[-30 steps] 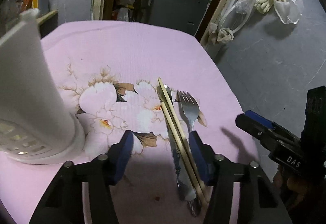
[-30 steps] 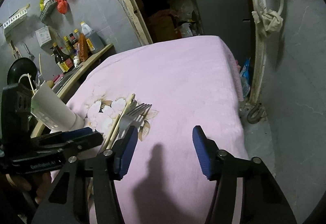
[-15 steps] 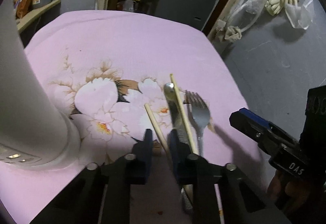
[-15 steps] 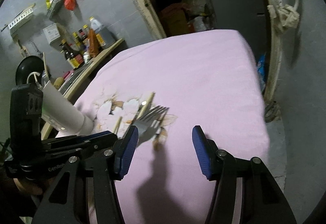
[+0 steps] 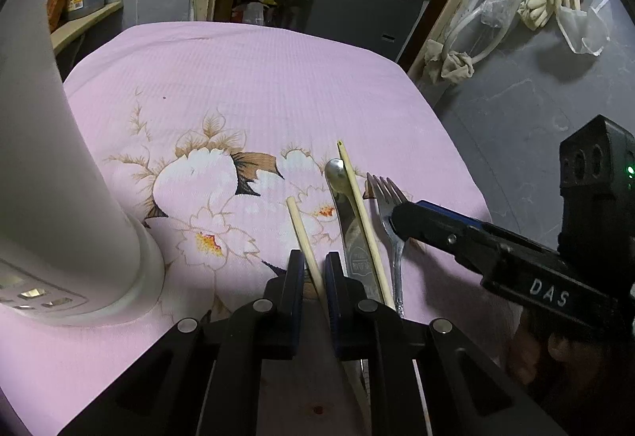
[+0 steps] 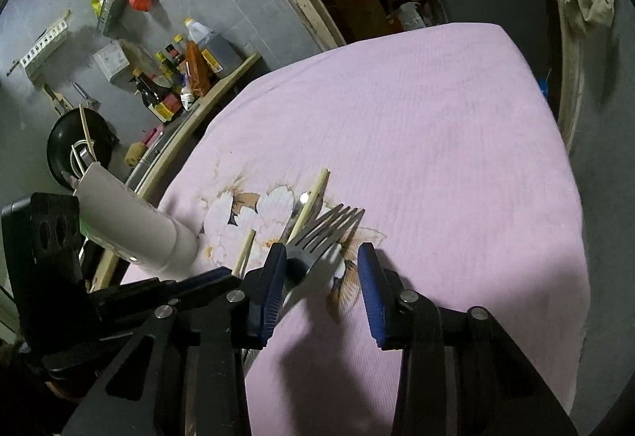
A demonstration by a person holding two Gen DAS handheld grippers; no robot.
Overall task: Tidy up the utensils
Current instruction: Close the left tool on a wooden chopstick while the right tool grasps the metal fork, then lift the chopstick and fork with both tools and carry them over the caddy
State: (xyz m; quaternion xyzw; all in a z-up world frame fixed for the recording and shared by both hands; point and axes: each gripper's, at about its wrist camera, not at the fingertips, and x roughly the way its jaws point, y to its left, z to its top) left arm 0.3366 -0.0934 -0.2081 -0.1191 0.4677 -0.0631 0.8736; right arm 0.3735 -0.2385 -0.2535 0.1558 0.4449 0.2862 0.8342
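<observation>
On the pink flowered cloth (image 5: 254, 78) covering the table, as the left wrist view has it, the left tongs (image 5: 315, 269) are pinched onto one wooden chopstick (image 5: 303, 237), which runs forward from between the two blue pads. Just to its right lie a metal spoon (image 5: 343, 197), a second chopstick (image 5: 361, 213) laid across the spoon, and a fork (image 5: 391, 217), all pointing away from the camera. A tall white utensil holder (image 5: 59, 197) stands at the left on the cloth. The right tongs (image 5: 412, 217) reach in from the right, their tip over the fork's neck.

In the right wrist view, the right tongs (image 6: 321, 281) stand parted, with the fork (image 6: 323, 237) head between the blue pads, nearer the left pad; whether that pad touches the fork I cannot tell. Beyond the tines the second chopstick (image 6: 311, 203) rests on the spoon (image 6: 303, 199), and the gripped chopstick (image 6: 246, 247) sits further left. The white utensil holder (image 6: 131, 221) is at the left with items already in it. Bottles (image 6: 186, 74) line a shelf behind.
</observation>
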